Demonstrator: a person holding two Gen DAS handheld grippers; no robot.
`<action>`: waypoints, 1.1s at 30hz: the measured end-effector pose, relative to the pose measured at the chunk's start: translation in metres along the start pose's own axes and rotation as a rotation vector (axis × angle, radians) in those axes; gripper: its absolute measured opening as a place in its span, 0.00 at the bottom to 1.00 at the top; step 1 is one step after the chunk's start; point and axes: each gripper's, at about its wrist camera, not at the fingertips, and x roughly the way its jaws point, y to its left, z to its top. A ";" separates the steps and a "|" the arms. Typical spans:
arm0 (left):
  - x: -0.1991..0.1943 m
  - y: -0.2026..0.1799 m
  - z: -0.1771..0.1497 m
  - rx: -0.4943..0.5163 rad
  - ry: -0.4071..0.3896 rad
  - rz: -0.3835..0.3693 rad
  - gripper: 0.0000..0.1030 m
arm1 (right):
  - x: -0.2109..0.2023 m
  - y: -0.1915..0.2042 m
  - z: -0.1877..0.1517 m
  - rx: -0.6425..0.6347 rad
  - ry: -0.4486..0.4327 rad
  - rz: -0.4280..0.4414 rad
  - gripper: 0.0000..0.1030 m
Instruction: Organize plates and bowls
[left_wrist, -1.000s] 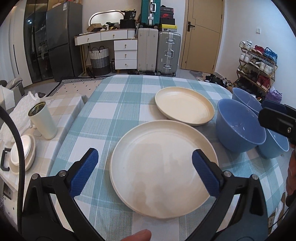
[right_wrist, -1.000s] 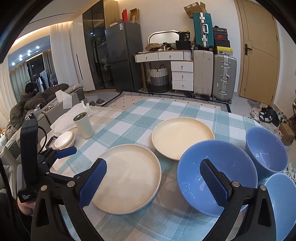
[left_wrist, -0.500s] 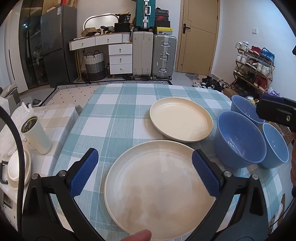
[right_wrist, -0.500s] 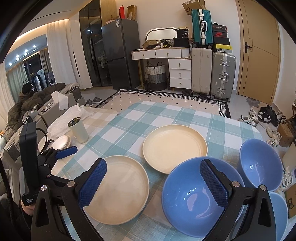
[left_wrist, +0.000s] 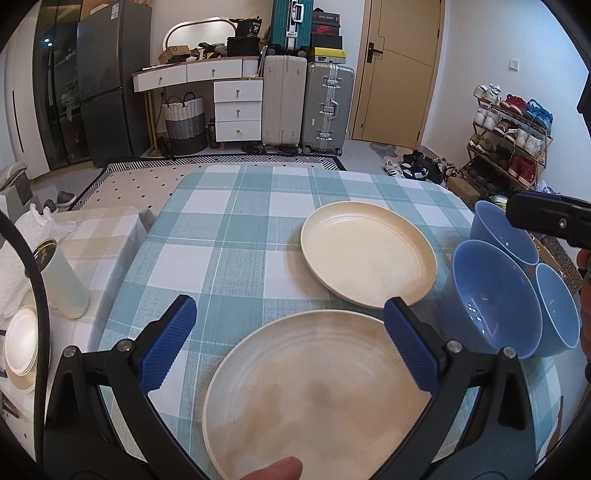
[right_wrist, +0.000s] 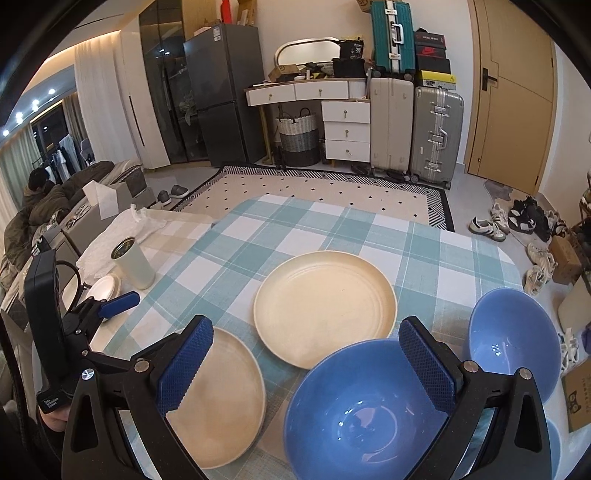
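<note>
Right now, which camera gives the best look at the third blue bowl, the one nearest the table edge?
The left wrist view: the third blue bowl shows most of its rim and inside. In the right wrist view only a sliver shows behind the claw.

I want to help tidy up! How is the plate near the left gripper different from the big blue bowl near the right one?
The near plate is cream and the big bowl is blue. The plate is flat and shallow, while the bowl is deep with tall sides. The plate lies before the left gripper, and the bowl before the right gripper. Both are round, empty and sit upright on the checked tablecloth. Neither is held, since both grippers are open.
</note>
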 end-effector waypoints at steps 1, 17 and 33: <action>0.003 0.001 0.002 -0.003 0.006 0.000 0.98 | 0.002 -0.003 0.002 0.007 0.007 0.002 0.99; 0.063 0.009 0.035 -0.046 0.089 -0.014 0.98 | 0.060 -0.058 0.028 0.115 0.117 -0.034 0.99; 0.131 -0.006 0.048 -0.033 0.185 -0.021 0.98 | 0.134 -0.090 0.025 0.158 0.272 -0.041 0.92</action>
